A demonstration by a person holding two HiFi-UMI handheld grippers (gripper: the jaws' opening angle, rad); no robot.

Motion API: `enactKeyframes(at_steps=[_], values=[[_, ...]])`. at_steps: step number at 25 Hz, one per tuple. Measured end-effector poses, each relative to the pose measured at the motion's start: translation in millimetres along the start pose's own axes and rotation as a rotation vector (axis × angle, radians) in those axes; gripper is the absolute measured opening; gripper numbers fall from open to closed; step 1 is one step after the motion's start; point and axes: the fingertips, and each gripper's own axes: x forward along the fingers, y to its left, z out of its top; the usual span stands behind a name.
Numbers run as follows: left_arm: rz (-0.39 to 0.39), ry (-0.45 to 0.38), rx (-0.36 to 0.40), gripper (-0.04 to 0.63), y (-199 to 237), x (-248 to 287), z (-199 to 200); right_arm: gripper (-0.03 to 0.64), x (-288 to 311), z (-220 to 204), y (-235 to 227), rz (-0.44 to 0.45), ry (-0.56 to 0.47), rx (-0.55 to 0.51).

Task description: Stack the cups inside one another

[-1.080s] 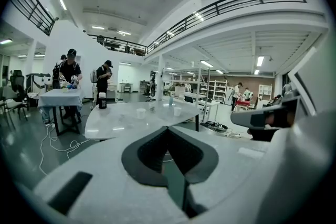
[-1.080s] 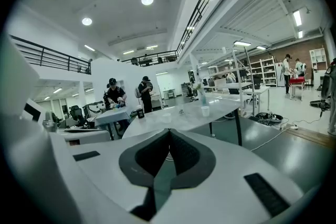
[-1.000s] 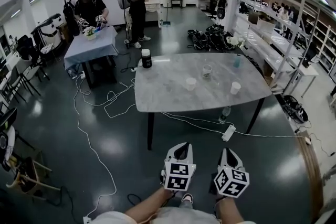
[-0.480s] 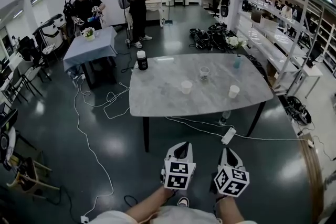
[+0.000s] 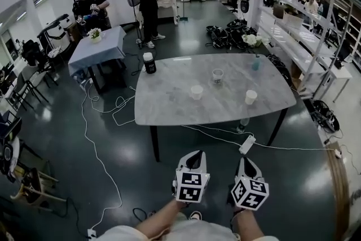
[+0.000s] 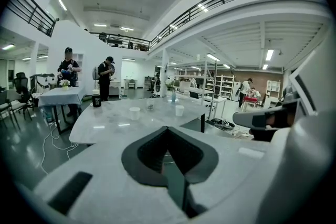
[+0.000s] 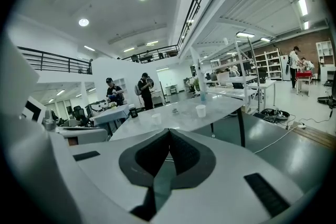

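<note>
Three cups stand apart on the grey marble table (image 5: pixel 169 104): a white cup (image 5: pixel 196 91) near the middle, a clear cup (image 5: pixel 218 75) behind it, and another white cup (image 5: pixel 251 97) to the right. My left gripper (image 5: pixel 195 157) and right gripper (image 5: pixel 246 163) are held side by side over the floor, well short of the table, both shut and empty. In the left gripper view the gripper (image 6: pixel 168 129) points at the cups (image 6: pixel 135 112) (image 6: pixel 179 110) far ahead. The right gripper (image 7: pixel 169 131) also faces the white cups (image 7: pixel 156 118) (image 7: pixel 200 110).
A black canister (image 5: pixel 149 62) stands at the table's far left corner, a blue bottle (image 5: pixel 256 63) at the far right. A power strip (image 5: pixel 246 144) and white cables (image 5: pixel 101 161) lie on the dark floor. People stand by a cloth-covered table (image 5: pixel 96 48). Shelving (image 5: pixel 316 36) lines the right.
The table and cups have drawn nearer and shifted slightly left in the head view. Both grippers stay shut, side by side at the bottom of the view.
</note>
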Motion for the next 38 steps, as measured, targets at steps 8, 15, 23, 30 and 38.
enactKeyframes(at_steps=[8, 15, 23, 30, 38], values=[[0.006, 0.031, -0.005, -0.005, -4, 18, -6, 0.008, 12, -4, -16, 0.002, 0.029, 0.006], [-0.005, 0.028, -0.003, -0.005, -2, 37, 0, 0.008, 26, 0, -32, -0.015, 0.031, 0.009], [-0.016, 0.019, -0.002, -0.005, 8, 78, 17, 0.008, 64, 15, -45, -0.03, 0.038, -0.007], [-0.037, -0.007, -0.017, -0.005, 19, 125, 44, 0.008, 108, 39, -52, -0.036, 0.024, -0.028], [-0.041, 0.005, -0.02, -0.005, 37, 181, 68, 0.008, 165, 65, -60, -0.043, 0.033, -0.017]])
